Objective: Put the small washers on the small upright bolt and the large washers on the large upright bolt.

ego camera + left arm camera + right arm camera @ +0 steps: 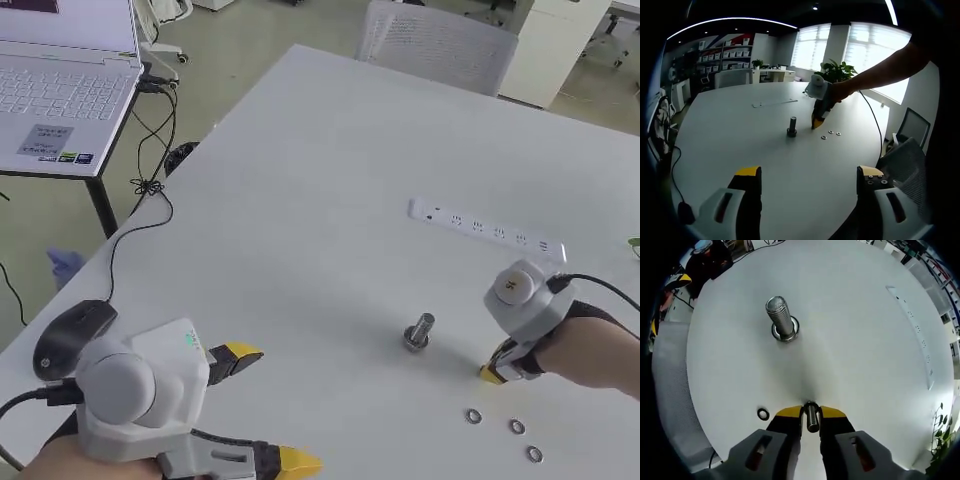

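"Right hand-held gripper?"
"Tilted down at the table, clamped on the small bolt near the large bolt."
"Left hand-held gripper?"
"Low, jaws wide; washers lay beside the right one."

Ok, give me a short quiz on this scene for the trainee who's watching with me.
1. True or false: the left hand-held gripper is shut on a washer.
2. What is clamped in the right hand-held gripper? A) a small bolt B) a washer C) nothing
3. In the head view, how many loose washers lie on the table?
Key: 1 false, its jaws are open and hold nothing; 2 A; 3 three.
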